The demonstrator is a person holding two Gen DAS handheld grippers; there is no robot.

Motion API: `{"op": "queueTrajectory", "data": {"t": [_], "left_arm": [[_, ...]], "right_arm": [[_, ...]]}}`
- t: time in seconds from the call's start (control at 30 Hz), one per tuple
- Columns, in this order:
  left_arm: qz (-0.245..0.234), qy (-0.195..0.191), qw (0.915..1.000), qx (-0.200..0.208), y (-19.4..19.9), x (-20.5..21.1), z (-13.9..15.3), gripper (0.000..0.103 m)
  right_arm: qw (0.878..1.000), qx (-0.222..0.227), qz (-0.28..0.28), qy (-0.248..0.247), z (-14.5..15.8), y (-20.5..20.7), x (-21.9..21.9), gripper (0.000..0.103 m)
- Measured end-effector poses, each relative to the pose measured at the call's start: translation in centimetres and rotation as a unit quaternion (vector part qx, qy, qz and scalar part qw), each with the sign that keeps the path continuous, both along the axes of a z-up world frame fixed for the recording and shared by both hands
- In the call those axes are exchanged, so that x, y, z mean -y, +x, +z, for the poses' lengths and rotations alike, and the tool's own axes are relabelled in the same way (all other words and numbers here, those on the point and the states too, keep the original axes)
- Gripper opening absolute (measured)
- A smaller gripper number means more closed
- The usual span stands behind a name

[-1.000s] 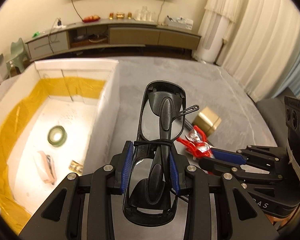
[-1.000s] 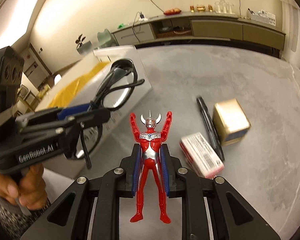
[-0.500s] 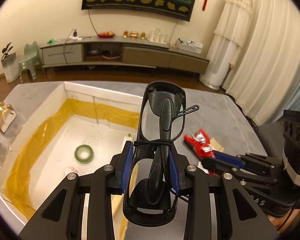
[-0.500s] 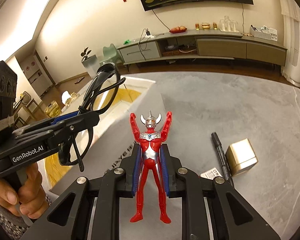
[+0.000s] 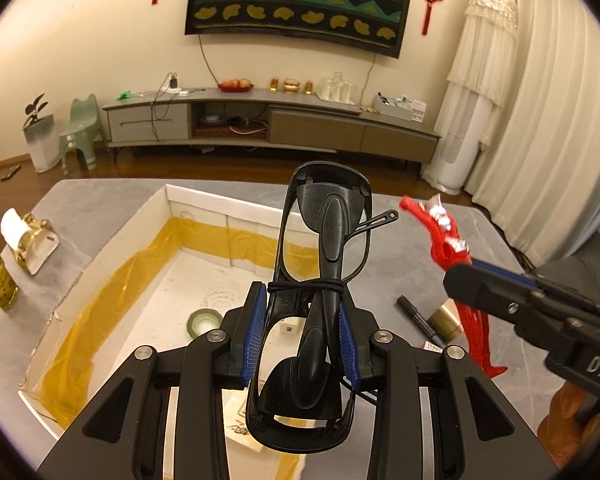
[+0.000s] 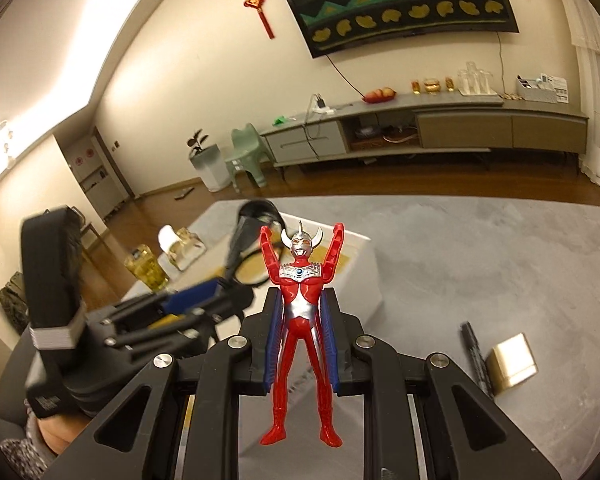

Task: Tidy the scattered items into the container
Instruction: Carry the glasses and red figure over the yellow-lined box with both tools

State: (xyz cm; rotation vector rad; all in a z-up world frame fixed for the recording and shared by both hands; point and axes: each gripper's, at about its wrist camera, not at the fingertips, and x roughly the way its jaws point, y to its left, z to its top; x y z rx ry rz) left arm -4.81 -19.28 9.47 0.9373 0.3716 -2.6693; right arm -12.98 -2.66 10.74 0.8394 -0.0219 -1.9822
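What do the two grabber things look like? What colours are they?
Both are matte black plastic with silver round screws and blue ribbed pads inside the fingers. The left gripper has a white band around its tall black handle block. The right gripper has white letters on its side, visible from the left camera.

Both grippers are matte black plastic linkages with silver round screws at the pivots. The left gripper [image 5: 303, 336] has ribbed blue pads on its fingers [image 5: 256, 332]; the right gripper [image 6: 300, 340] matches, with blue-lined fingers [image 6: 271, 340]. White lettering marks the housings. A grey knitted sleeve [image 6: 24, 452] covers the left wrist.
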Motion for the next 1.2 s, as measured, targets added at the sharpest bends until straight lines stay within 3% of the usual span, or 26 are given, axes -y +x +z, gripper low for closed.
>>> {"op": "queueTrajectory", "data": {"t": [0.67, 1.2], "left_arm": [[0.039, 0.028, 0.9987, -0.019, 2.4, 6.0, 0.3, 0.036], [0.06, 0.027, 0.9975, -0.026, 4.8, 9.6, 0.5, 0.036]], "right_arm": [[1.0, -0.001, 0.016, -0.004, 0.0, 1.1, 3.5, 0.021], [0.999, -0.017, 0.039, -0.005, 1.2, 3.5, 8.5, 0.021]]}}
